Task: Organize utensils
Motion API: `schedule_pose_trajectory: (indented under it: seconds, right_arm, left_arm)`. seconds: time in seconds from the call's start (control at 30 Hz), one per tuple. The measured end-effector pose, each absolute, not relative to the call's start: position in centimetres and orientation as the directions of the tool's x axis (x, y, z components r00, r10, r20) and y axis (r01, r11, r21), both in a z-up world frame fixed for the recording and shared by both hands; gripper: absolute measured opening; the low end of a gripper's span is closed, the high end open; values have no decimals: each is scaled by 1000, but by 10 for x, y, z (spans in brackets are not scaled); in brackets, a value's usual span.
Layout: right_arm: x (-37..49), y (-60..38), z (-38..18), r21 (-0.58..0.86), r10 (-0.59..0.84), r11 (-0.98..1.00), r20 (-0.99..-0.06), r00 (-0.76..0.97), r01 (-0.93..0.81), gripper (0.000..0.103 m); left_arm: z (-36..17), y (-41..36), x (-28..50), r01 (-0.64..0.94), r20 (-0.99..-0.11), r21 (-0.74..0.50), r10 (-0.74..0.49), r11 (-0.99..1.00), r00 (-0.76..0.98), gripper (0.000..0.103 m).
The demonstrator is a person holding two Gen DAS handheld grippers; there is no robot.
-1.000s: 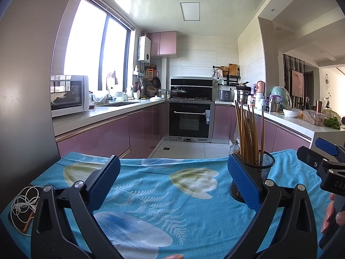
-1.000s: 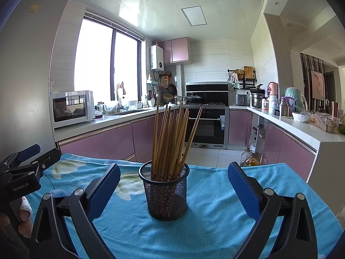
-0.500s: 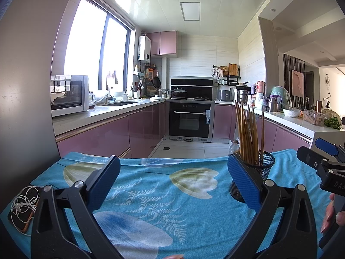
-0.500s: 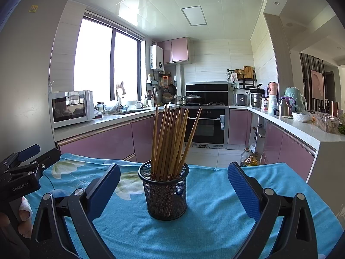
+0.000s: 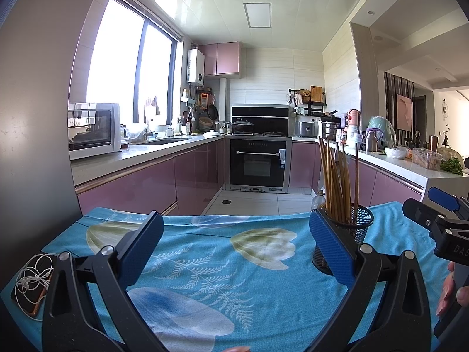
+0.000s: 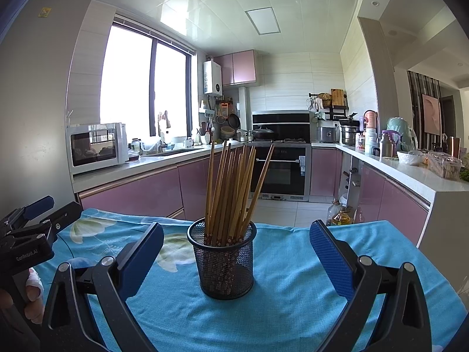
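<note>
Right hand-held gripper point(image 6: 236, 249) is hovering over the near part of the worktop point(image 6: 293, 293), jaws standing wide apart and gripping nothing. Left hand-held gripper point(image 5: 234, 240) is likewise hanging with its jaws spread wide, nothing between them. A hand point(image 6: 32, 296) is showing at the left edge of the right wrist view, gripping the left tool's handle.

A blue floral cloth point(image 5: 205, 264) is covering the worktop. A phone point(image 5: 29, 296) with white earphones point(image 5: 32, 272) coiled on it is lying at the cloth's near left corner (left wrist view only).

The holder point(image 6: 224, 261), a black mesh cup, is standing upright on the cloth, just ahead of the right gripper and centred between its fingers, touching neither. The chopsticks point(image 6: 231, 187) are standing in it, fanning outward at the top. In the left wrist view the holder point(image 5: 356, 228) is sitting partly behind that gripper's right finger point(image 5: 331, 249).

Beyond the cloth, a microwave point(image 6: 96, 146) is resting on the far left counter, and an oven point(image 5: 258, 161) is sitting at the back of the kitchen.
</note>
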State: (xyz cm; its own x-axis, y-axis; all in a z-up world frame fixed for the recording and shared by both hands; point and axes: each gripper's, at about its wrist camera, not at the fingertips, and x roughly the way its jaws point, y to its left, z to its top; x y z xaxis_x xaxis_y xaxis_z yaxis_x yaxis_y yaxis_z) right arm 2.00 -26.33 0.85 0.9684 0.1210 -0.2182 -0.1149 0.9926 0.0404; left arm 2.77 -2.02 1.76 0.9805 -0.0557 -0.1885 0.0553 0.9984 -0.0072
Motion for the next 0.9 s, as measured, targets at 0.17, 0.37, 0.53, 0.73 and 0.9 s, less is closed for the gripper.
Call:
schedule_pose_trajectory:
  seconds: [0.17, 0.37, 0.53, 0.73, 0.9]
  right_arm:
    - [20, -263, 8, 41, 123, 992, -217, 968, -117, 96]
    - [21, -263, 9, 41, 122, 992, -217, 968, -116, 96]
    - [21, -262, 9, 41, 123, 992, -217, 968, -117, 96]
    - [21, -262, 9, 39, 121, 993, -216, 969, -116, 96]
    - [21, -261, 9, 39, 122, 992, -218, 968, -116, 96]
  left_arm:
    - [18, -20, 27, 55, -188, -8, -55, 998, 981, 98]
    - [18, -20, 27, 54, -188, -8, -54, 999, 981, 98]
    - [18, -20, 28, 55, -189, -7, -55, 998, 981, 98]
    - [18, -20, 28, 54, -188, -7, -54, 999, 981, 98]
    - [18, -20, 28, 55, -189, -7, -55, 998, 980, 98]
